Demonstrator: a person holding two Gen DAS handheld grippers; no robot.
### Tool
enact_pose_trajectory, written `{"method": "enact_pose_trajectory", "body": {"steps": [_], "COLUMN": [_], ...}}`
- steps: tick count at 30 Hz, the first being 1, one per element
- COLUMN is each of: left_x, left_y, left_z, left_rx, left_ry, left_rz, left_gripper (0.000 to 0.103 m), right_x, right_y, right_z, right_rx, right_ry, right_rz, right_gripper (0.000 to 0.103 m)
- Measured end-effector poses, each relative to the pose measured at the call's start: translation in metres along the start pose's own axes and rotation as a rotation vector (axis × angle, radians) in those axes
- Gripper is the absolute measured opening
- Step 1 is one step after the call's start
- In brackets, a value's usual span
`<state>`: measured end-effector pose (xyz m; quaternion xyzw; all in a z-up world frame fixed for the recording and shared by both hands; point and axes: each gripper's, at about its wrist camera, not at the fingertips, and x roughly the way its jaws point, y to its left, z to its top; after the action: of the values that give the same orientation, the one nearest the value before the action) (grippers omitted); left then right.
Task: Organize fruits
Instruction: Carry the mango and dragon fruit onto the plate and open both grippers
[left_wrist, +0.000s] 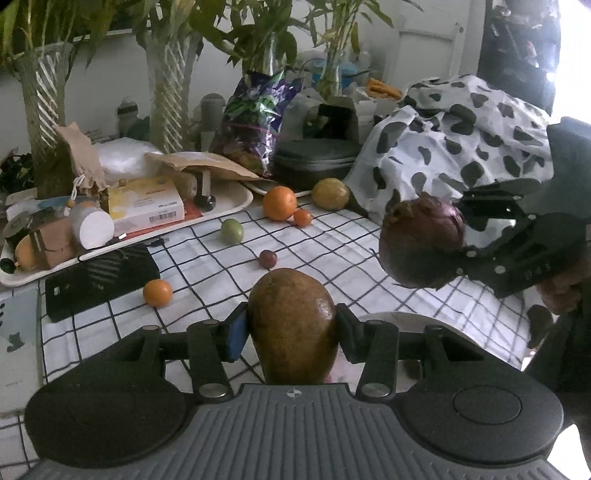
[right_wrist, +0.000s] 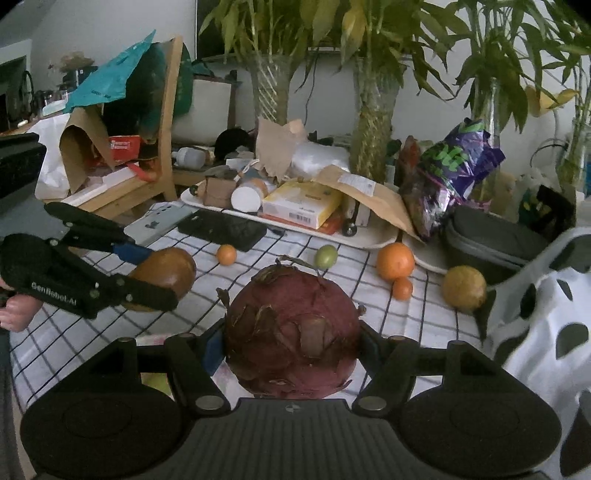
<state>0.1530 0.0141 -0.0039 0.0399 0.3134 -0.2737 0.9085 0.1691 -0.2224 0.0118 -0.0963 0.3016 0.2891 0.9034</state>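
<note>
Left wrist view: left tongs are clamped on a brown mango held above the checked tabletop, with a white plate edge just beyond. Right wrist view: right tongs are clamped on a dragon fruit, also held aloft. Both fruits seem mid-carry; next comes setting each down, likely at the plate, before fetching the orange.

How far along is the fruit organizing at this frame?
Done: nothing visibly sorted; no collected group shows. In hand: left gripper grips a mango; right gripper grips a dragon fruit. Left on the checked cloth: large orange, two small oranges, green fruit, yellow fruit, small dark fruit.
</note>
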Motion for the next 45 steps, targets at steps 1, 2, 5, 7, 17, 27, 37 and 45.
{"method": "enact_pose_trajectory", "body": {"steps": [1,2,5,7,17,27,37,45], "left_x": [-0.003,-0.005,-0.013,-0.016,-0.033,-0.039,-0.028,-0.018], "left_y": [-0.002,-0.004,-0.013,-0.019,-0.048,-0.07,-0.07,-0.066], "left_z": [-0.001,-0.003,-0.009,-0.014,-0.031,-0.046,-0.054,-0.058], "left_rx": [-0.001,0.0,0.003,0.009,0.033,0.046,0.018,0.001], "left_ry": [-0.002,-0.003,0.002,0.013,0.051,0.116,0.214,0.263], "left_rz": [-0.002,-0.005,-0.008,-0.007,-0.018,-0.019,-0.007,-0.006], "left_gripper": [0.047,0.047,0.047,0.047,0.047,0.047,0.047,0.047], "right_x": [-0.004,-0.007,-0.017,-0.023,-0.045,-0.054,-0.041,-0.024], "right_y": [0.001,0.003,0.009,0.014,0.035,0.058,0.074,0.073], "right_z": [-0.003,-0.005,-0.011,-0.015,-0.033,-0.044,-0.054,-0.06], "right_rx": [-0.001,-0.002,-0.006,-0.012,-0.031,-0.058,-0.108,-0.117], "right_ry": [0.001,0.002,0.007,0.013,0.051,0.097,0.201,0.286], "right_rz": [0.001,0.003,0.015,0.024,0.053,0.092,0.106,0.066], "right_gripper": [0.072,0.072,0.072,0.072,0.072,0.072,0.072,0.073]}}
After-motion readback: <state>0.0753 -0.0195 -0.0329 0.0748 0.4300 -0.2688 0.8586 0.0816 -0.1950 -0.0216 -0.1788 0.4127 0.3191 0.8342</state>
